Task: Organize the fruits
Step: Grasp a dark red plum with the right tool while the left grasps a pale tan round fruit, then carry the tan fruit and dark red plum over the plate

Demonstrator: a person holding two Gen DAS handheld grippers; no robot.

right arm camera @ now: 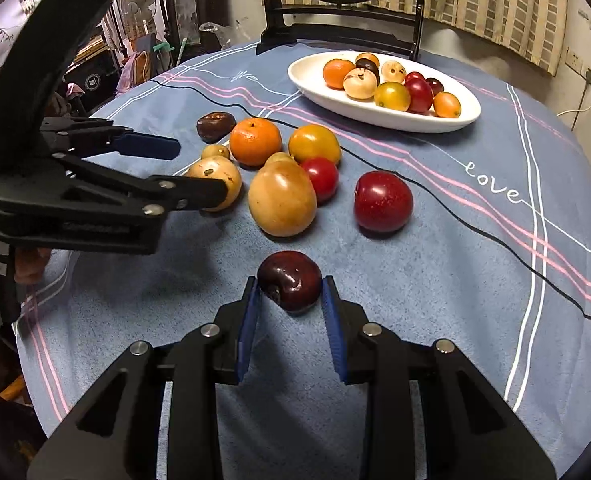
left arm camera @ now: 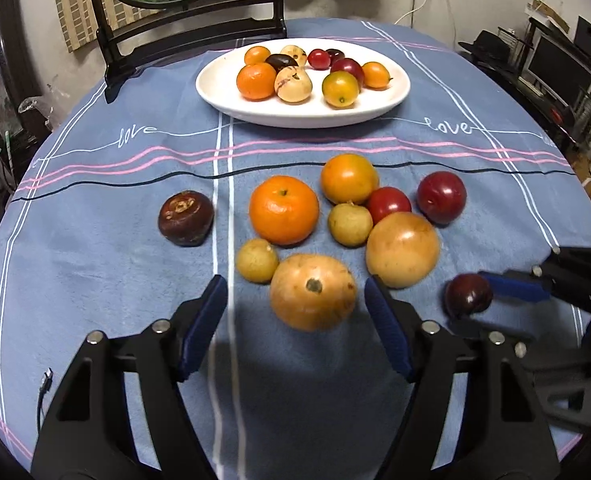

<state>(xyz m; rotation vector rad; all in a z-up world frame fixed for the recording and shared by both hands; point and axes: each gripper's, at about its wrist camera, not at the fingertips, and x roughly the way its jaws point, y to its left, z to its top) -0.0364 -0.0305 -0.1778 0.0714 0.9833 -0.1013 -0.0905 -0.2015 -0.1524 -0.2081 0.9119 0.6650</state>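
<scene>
Right gripper (right arm camera: 290, 294) pinches dark cherry (right arm camera: 289, 281), near right on blue cloth (right arm camera: 435, 280): light, glossy, bruisable. Left gripper (left arm camera: 295, 300) gapes around tan round fruit (left arm camera: 313, 292), untouched; firm, take its widest sides.

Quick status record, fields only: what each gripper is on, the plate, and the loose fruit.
left gripper: open, pads either side of the tan round fruit, not pressing
right gripper: shut on the dark red plum
white oval plate: far side of the blue cloth, already holds fruit
loose fruit: cluster around the orange tangerine on the cloth
</scene>
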